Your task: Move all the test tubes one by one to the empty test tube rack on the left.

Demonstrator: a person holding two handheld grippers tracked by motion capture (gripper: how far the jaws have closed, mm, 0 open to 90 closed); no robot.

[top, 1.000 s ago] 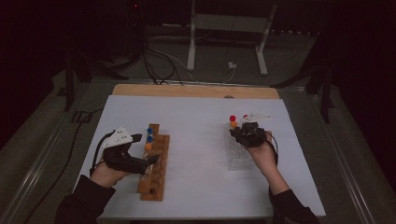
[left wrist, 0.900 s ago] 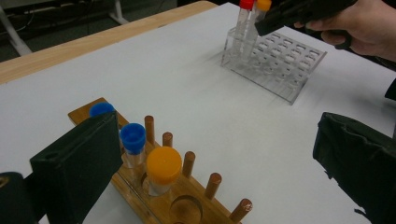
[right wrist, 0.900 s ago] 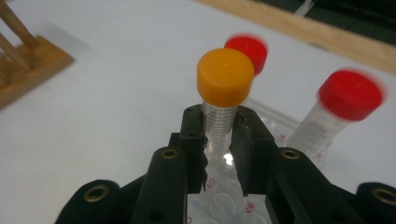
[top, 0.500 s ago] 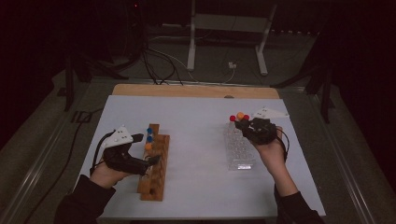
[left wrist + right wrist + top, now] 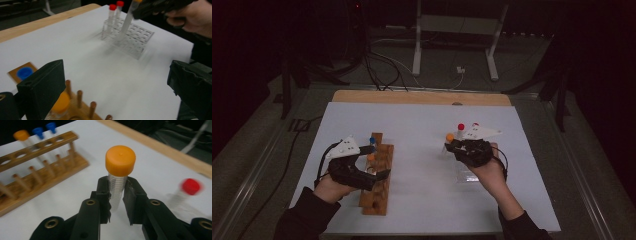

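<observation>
My right gripper [image 5: 116, 186] is shut on a clear tube with an orange cap [image 5: 120, 161], held just below the cap. In the high view this right gripper [image 5: 451, 146] holds the orange-capped tube [image 5: 450, 136] over the left end of a clear plastic rack [image 5: 468, 174]. Two red-capped tubes [image 5: 460, 126] stand in that rack. My left gripper [image 5: 377, 162] hovers over a wooden tube rack [image 5: 376, 197]. The left gripper [image 5: 115, 82] stands open with wide jaws and nothing gripped. An orange-capped tube [image 5: 60, 103] sits in the wooden rack by its left jaw.
The wooden rack [image 5: 37, 171] holds an orange-capped tube [image 5: 21, 135] and two blue-capped ones [image 5: 38, 131]. White paper [image 5: 422, 130] covers the wooden table [image 5: 422, 96]. Cables and a metal stand lie on the dark floor beyond the far edge.
The right gripper has risen with the orange-capped tube and then shifted left, over the clear rack's left end. The left hand has stayed at the wooden rack.
</observation>
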